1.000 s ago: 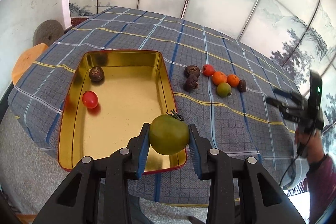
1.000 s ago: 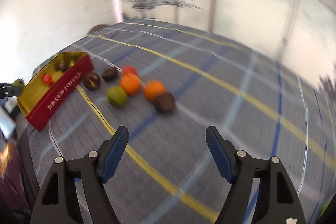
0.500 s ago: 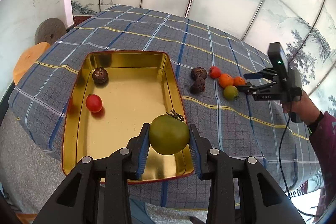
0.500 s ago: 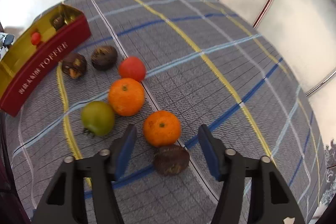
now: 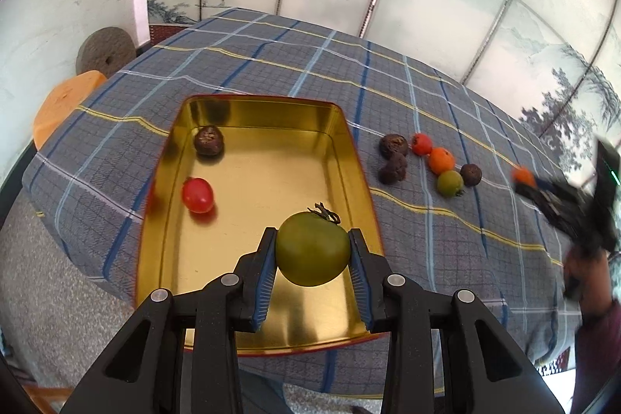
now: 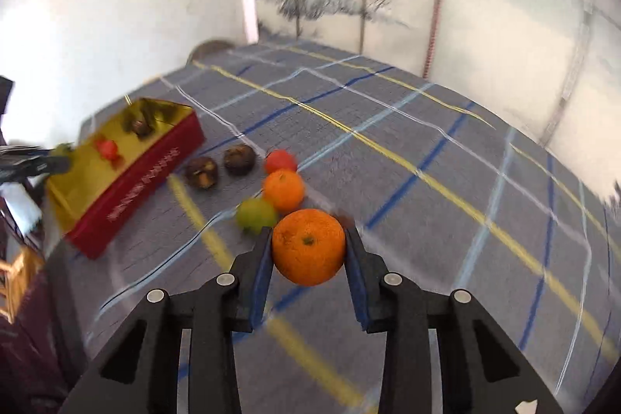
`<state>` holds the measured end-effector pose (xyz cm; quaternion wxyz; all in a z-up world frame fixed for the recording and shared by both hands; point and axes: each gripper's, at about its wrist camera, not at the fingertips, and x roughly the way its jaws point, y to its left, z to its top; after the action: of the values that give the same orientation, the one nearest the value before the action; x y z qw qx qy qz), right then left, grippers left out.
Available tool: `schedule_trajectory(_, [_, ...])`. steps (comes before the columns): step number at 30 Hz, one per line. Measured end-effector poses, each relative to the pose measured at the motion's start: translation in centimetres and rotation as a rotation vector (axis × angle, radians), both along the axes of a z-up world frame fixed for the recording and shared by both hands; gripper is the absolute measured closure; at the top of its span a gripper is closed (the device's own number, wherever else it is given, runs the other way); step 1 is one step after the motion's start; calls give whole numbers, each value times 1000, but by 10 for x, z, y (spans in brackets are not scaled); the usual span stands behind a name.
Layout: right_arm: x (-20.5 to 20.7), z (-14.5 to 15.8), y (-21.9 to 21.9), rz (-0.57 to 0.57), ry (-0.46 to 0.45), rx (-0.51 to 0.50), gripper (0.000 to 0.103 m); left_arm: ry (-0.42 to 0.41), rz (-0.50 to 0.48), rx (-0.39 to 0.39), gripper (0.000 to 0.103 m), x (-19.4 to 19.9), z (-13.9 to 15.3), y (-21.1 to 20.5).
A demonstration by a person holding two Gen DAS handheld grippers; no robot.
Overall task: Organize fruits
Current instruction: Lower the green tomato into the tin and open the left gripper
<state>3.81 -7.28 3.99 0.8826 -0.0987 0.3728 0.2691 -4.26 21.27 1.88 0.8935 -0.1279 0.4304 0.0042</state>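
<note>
Right gripper closed on an orange and lifted it out of the row

My right gripper (image 6: pixel 308 251) has just been closing its jaws, and an orange (image 6: pixel 308 247) that sat on the checked cloth (image 6: pixel 427 150) half a second ago is now clamped between the pads and raised clear of it. In the left wrist view that gripper (image 5: pixel 524 182) has pulled back toward the right edge, leaving the brown fruit (image 5: pixel 470 174) exposed beside the small green fruit (image 5: pixel 450 183).

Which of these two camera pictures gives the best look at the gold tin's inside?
The left wrist view: it looks down into the gold tin, showing its floor and the fruit inside. The right wrist view shows the tin small, blurred and side-on, mostly its red wall.
</note>
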Motion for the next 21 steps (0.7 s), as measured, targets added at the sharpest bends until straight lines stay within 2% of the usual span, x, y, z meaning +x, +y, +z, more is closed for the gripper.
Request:
schedule_trajectory(7, [-68,-8,-35,-85,21,9,71,5,16,69,66,12,-4,14])
schedule_trajectory(11, [-86,-10,-41,-108,24,35,71,17,6,108,66,32,-7,18])
schedule_trajectory(21, [-95,-14,-28,-76,42,46,70,79,19,118,66,85,-25,30])
